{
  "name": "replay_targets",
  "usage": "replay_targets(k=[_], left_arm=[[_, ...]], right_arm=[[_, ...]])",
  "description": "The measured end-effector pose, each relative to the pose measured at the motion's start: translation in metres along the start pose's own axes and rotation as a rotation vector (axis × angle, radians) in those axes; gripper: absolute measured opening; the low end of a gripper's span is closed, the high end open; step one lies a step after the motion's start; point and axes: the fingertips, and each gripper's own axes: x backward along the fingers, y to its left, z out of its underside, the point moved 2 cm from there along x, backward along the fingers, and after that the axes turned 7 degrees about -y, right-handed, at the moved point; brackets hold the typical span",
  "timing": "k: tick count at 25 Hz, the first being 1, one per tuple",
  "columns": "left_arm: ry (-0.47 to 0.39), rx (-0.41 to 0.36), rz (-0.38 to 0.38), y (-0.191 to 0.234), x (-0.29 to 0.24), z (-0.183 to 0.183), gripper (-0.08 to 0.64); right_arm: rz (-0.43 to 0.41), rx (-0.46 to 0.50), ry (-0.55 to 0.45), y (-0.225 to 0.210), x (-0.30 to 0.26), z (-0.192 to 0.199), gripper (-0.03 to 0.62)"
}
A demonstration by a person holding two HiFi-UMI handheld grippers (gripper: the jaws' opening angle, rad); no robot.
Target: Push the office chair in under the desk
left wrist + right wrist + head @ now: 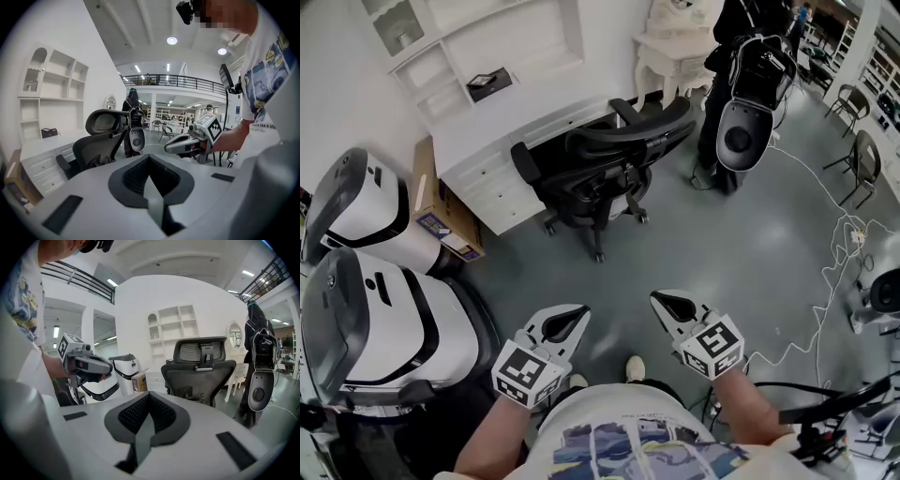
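- Standing behind the person, I saw both tongs closed tight and empty: the left gripper and the right gripper were held low and near, side by side, with nothing between the jaws of either.
- The black office chair stood well apart from them, across bare grey floor, up against the front of the white desk at the far left. How far its seat reached under the desk I could not tell.
- It looked bulky but likely easy to shift, since it sat on casters on smooth floor. I judged it would roll freely, and swivel if pushed off-centre.
- The mesh backrest would probably give under a poke. The stiff frame along its top, below the headrest, seemed the better place to press, one closed gripper to each side of the middle.
- The armrest looked firm too, but pushing there would likely turn the chair.
- The seat faced the desk, far and left, and the back of the chair faced the person, somewhat askew to the desk front.
- Its long axis ran upright, from caster base to headrest.
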Motion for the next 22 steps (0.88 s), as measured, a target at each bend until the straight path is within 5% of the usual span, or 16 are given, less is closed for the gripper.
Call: replay_targets(k=[22], left_arm=[[-0.03,0.006,-0.009,0.011,0.099,0.017,0.014]], right_arm=[[-0.01,0.044,-0.004,0.098,-0.023,-0.022,0.025]])
